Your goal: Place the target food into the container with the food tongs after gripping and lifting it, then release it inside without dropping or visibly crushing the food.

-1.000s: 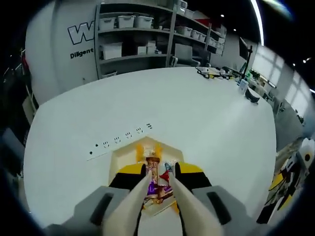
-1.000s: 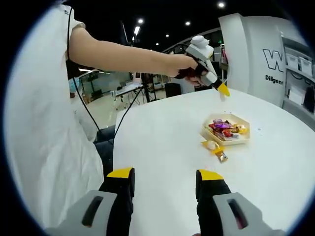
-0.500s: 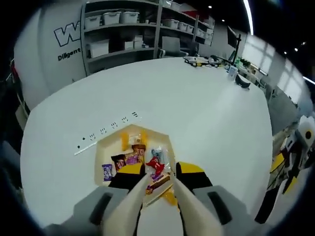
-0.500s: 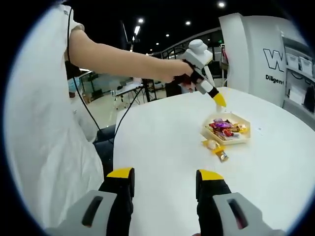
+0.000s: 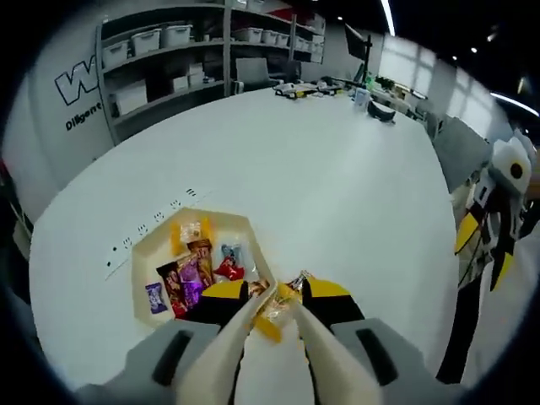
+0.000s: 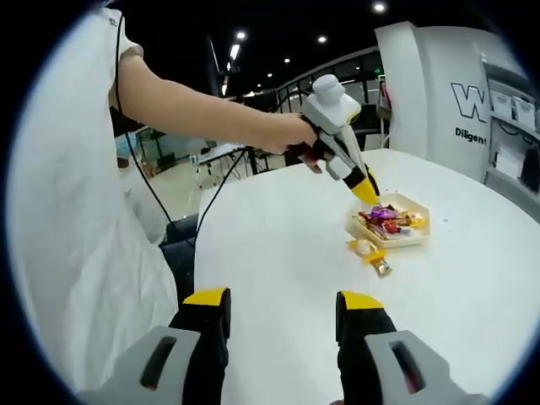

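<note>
- Bright ceiling spots and strips light the room evenly.
- The round white matte table (image 5: pixel 321 169) glows, shadows faint.
- Fisheye bending curves the grey metal shelving (image 5: pixel 169 59).
- The edges blur softly.

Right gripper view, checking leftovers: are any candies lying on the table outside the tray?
Yes, two wrapped candies lie on the white table beside the tray.

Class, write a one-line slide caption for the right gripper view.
Left gripper hovers over a tray of sweets on a white table.
</note>
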A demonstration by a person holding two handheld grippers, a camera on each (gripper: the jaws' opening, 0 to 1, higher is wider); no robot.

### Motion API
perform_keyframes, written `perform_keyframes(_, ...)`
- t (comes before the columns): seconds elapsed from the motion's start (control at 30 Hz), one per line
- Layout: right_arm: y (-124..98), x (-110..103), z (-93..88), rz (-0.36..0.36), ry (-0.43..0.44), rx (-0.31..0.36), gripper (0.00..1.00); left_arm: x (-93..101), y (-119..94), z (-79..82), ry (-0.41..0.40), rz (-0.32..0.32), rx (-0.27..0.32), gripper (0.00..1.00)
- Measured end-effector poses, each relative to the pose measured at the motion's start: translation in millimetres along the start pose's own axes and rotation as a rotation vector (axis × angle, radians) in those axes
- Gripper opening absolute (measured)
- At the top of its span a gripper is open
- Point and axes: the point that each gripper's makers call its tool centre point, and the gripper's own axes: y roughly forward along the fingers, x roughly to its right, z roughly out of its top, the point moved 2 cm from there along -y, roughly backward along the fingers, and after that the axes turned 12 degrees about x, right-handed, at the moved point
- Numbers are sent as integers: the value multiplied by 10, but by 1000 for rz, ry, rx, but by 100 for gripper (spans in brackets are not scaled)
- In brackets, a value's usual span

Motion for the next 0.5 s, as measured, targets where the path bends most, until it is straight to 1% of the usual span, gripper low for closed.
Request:
perform_keyframes(0.03,-1,1,0,-1,0,0,47,6,2,-3,7,-4,0,22)
perform_keyframes(0.1,-3,1,-5,-2,0,0,47,62,16,-20,72,-36,0,22)
perform_keyframes(0.13,-4,-1,-7,-2,1,1,47,72,18,-61,96,-36,-21,22)
perform_keyframes(0.2,-7,-5,-11,-2,1,-1,47,115,31,-93,106,-47,-25,22)
perform_keyframes(0.33,-16,-7,-20,-5,2,-1,47,135,58,-140,119,-60,-34,22)
perform_keyframes(0.43,-25,-3,-25,-7,4,-1,47,151,78,-214,167,-71,-58,22)
perform_keyframes(0.5,-30,-2,-25,-8,4,-1,47,155,97,-254,176,-77,-65,22)
